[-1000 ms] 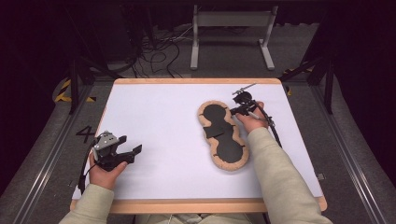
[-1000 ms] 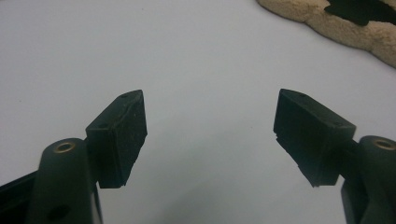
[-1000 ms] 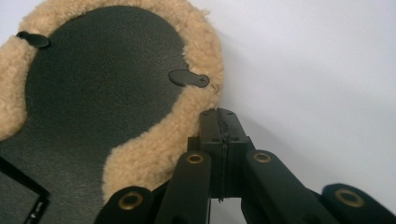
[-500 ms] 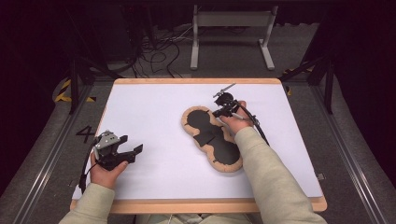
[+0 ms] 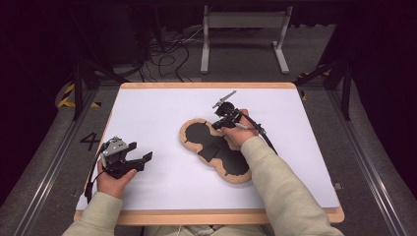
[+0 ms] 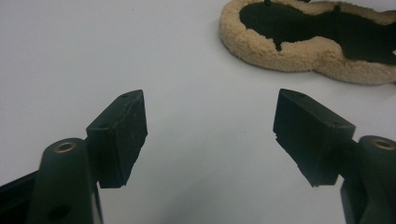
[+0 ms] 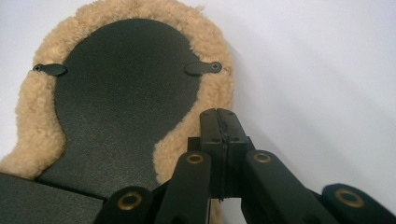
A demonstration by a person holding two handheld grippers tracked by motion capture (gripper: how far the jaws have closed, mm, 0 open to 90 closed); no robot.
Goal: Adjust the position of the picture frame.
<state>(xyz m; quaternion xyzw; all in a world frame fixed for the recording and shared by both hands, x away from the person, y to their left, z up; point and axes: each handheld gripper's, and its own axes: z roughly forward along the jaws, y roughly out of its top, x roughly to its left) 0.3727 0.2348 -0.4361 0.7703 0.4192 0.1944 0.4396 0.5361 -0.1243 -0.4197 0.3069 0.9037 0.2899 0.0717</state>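
A peanut-shaped black pad with a tan fleece rim [image 5: 196, 135] lies flat near the middle of the white table [image 5: 162, 108]. My right gripper [image 5: 220, 123] is at the pad's far-right rim with its jaws shut. In the right gripper view the closed tips [image 7: 218, 114] pinch the fleece edge of the pad [image 7: 121, 102], beside a small black clip [image 7: 203, 68]. My left gripper [image 5: 145, 160] rests at the table's near left, open and holding nothing. In the left gripper view, bare table lies between the jaws [image 6: 210, 105], and the pad [image 6: 299, 51] is farther off at the upper right.
The table has a wooden border [image 5: 206, 215] along its front edge. Behind it stand a metal frame [image 5: 243, 19] and loose cables [image 5: 167, 54] on the floor. A "4" [image 5: 91, 141] is marked on the floor at the left.
My right gripper has moved left and dragged the pad with it, turning the pad so it lies slanted nearer the table's middle. The left gripper has not moved.
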